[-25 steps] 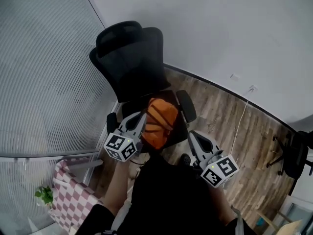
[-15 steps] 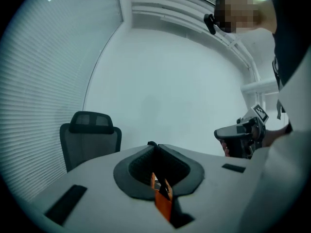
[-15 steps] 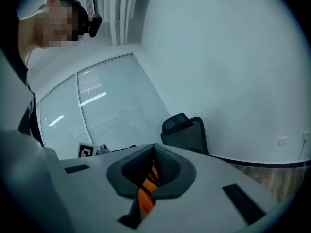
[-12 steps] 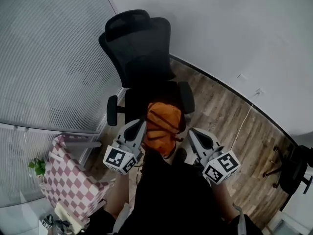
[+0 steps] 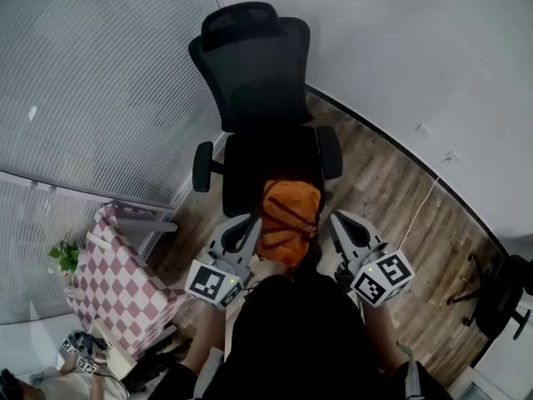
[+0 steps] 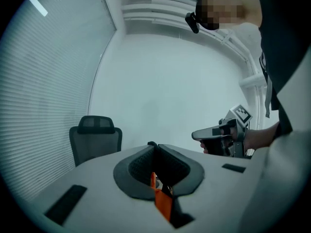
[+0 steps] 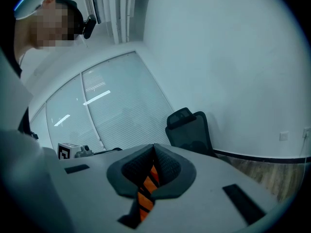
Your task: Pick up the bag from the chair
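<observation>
Two claws, my left gripper [image 5: 251,222] and right gripper [image 5: 337,220], pinch the soft orange fabric bag [image 5: 288,217] slung between them, black mesh office chair [image 5: 258,73] just beyond; I judge the lift begun, needing an even raise.

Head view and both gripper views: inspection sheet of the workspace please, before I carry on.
Surface: wood floor; black office chair, seat bare behind the bag.
Job's things: orange bag hangs between both grippers at the seat's front edge; whether it clears the seat cannot be told.
Clutter: pink checked furniture, small plant.
Grippers: left gripper shut on the bag's orange strap; right gripper shut on its orange-and-black strap.
Cables: white cable runs from a wall socket across the floor, apart from the chair.
Surroundings: window blinds, white wall, second dark chair at the right edge.
</observation>
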Available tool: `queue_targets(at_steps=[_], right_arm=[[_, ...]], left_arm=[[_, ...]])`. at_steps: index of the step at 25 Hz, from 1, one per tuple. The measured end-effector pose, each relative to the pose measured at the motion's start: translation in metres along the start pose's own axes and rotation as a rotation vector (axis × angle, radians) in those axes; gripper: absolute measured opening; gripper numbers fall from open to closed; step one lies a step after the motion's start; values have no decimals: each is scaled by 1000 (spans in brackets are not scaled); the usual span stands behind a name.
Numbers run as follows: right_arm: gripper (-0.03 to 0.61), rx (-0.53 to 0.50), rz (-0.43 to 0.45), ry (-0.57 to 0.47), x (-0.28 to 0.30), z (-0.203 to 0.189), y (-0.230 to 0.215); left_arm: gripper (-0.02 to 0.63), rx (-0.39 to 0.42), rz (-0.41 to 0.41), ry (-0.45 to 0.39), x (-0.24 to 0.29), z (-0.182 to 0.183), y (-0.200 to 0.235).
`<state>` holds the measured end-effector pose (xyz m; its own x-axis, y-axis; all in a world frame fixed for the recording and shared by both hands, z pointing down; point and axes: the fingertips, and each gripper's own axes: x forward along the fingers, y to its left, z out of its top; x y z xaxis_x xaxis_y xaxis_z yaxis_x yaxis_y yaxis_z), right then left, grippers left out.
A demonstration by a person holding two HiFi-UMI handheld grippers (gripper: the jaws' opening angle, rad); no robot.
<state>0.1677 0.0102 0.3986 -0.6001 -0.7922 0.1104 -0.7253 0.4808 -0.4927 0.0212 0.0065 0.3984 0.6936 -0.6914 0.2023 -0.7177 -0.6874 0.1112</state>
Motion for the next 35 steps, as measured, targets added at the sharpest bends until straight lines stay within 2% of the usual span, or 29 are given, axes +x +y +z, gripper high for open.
queue_targets(at_steps=[9, 13, 20, 23, 26, 30, 35], right_arm=[[18, -7, -25, -6, -36, -37, 67], [18, -8, -42, -6, -61, -65, 101], [18, -16, -44, 16, -101, -114, 160], [18, -23, -39, 24, -112, -128, 184], [18, -43, -25, 29, -120, -133, 206], [18, -81, 2, 29, -126, -133, 225], [18, -112, 14, -20, -137, -116, 237]], left_arm=[[43, -22, -23, -62, -84, 5, -29], [43, -30, -44, -81, -125, -4, -44], [43, -24, -19, -67, -193, -27, -56], [43, -54, -22, -78, -221, -33, -62], [43, -83, -21, -114, -244, -33, -70], [43, -84, -9, -164, -268, -25, -77], [43, -111, 7, -224, -295, -8, -81]])
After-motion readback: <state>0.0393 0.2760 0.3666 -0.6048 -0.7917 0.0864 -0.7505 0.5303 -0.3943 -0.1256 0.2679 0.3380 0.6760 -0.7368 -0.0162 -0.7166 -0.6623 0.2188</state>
